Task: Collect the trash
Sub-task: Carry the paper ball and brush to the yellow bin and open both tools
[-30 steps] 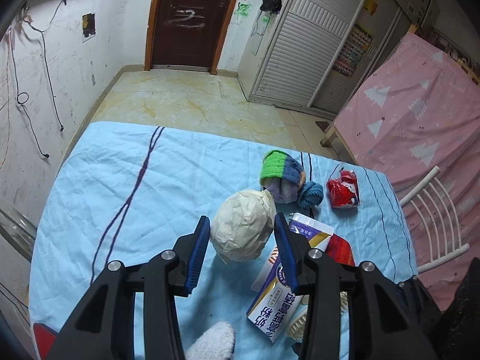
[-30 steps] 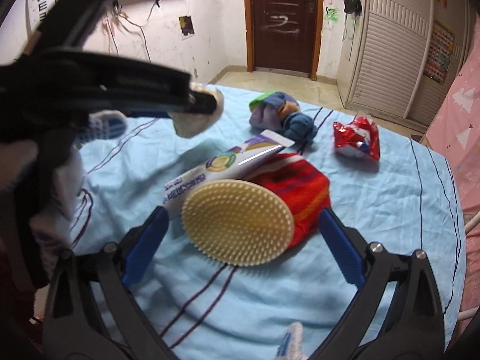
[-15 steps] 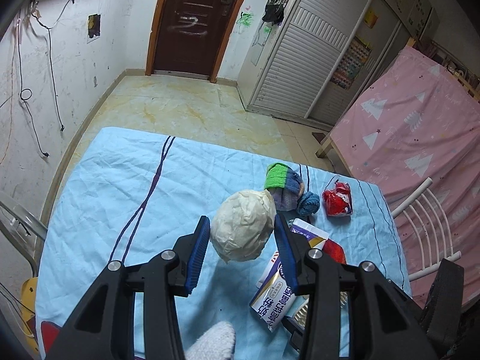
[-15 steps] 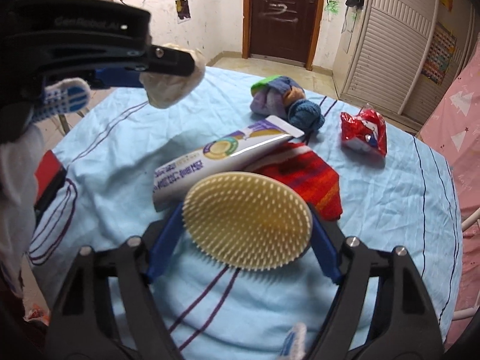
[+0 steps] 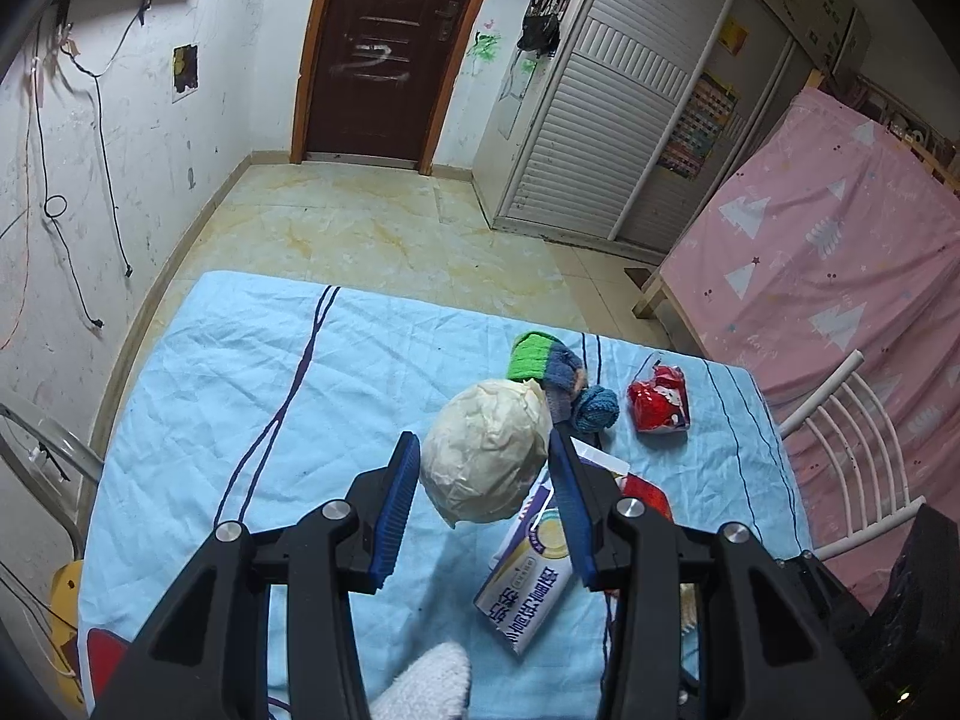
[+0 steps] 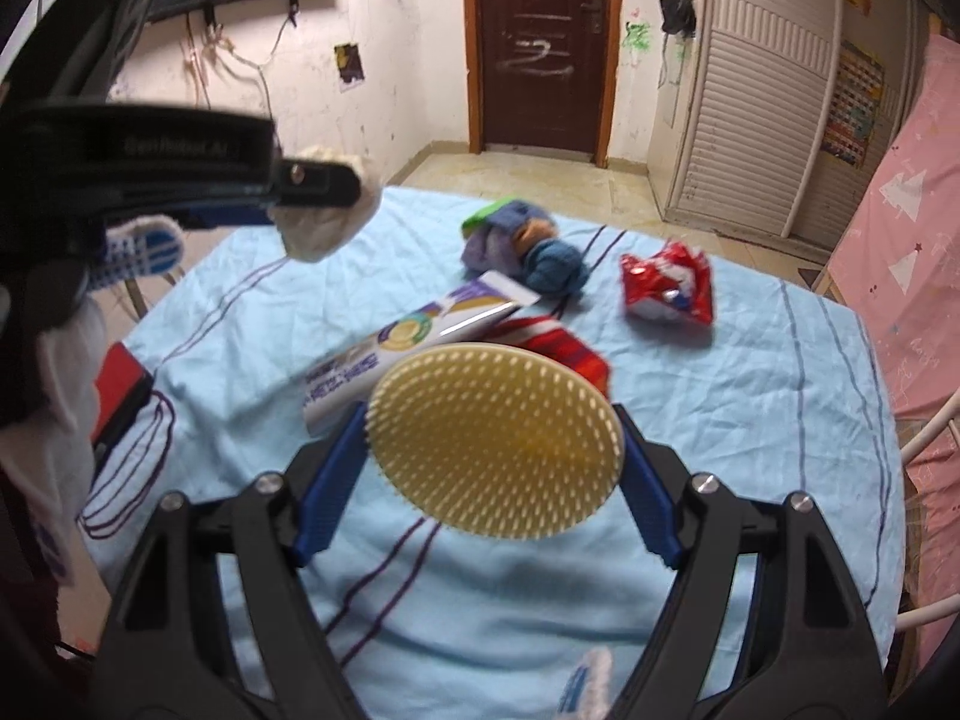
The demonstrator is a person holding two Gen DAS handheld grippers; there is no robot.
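Paper wad (image 5: 487,451) sits clamped in your left gripper (image 5: 480,504), brush (image 6: 495,439) clenched in your right gripper (image 6: 489,483); loosen either grip and it drops onto the table (image 6: 780,420).

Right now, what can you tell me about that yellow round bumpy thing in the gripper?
The yellow brush is a flat round disc, pale yellow, that looks like soft rubber or plastic. Its face is covered in rows of short little nubs and tilts up toward the camera. The right hand-held gripper pinches it by its two opposite edges with the blue pads, and it appears lifted above the light blue cloth. Its back side is hidden.
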